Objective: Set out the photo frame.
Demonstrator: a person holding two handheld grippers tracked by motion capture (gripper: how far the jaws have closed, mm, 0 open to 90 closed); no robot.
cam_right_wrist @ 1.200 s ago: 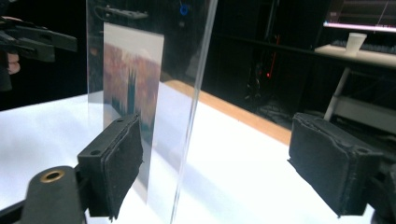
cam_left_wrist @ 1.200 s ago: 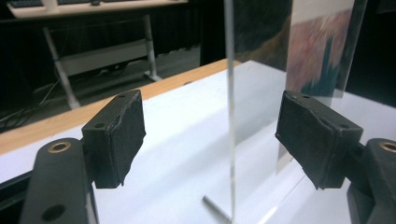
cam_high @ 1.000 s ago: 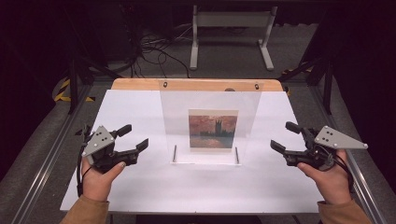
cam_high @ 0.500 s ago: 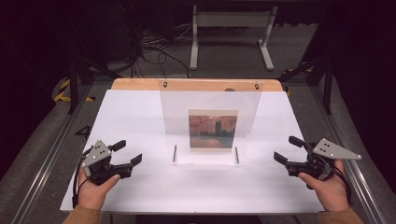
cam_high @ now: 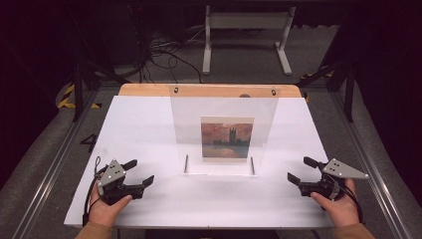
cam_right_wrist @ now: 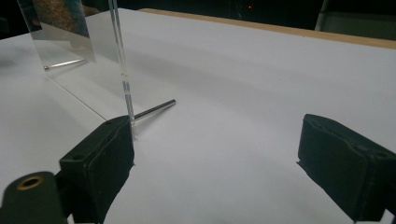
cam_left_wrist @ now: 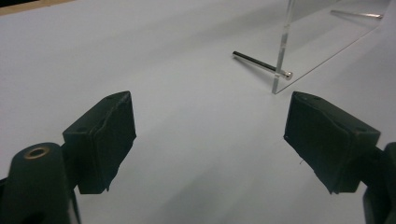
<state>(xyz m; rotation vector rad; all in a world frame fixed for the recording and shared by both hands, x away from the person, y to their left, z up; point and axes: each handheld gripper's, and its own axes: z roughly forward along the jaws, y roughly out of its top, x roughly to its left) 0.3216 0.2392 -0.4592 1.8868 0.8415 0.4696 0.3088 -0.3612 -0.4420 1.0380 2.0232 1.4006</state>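
Note:
A clear acrylic frame [cam_high: 224,129] stands upright at the table's middle on two metal pin feet, holding a small sunset painting [cam_high: 226,138]. My left gripper [cam_high: 138,172] rests low at the front left, open and holding nothing, jaws pointing right toward the frame. The frame's edge [cam_left_wrist: 284,42] and one pin [cam_left_wrist: 261,63] lie ahead of the left gripper [cam_left_wrist: 210,135]. At the front right my right gripper [cam_high: 301,169] is open and holds nothing too. Its own view has the right gripper [cam_right_wrist: 215,163] near the frame's edge [cam_right_wrist: 120,60] and a pin [cam_right_wrist: 154,109].
The white table top [cam_high: 139,129] has a wooden strip [cam_high: 149,89] along its far edge. Beyond the table are dark floor, cables and a white metal stand [cam_high: 246,35]. Metal rails run along both sides of the table.
Both hands have drawn back toward the table's front edge and lowered. The jaws of both grippers stay open. The frame has not moved.

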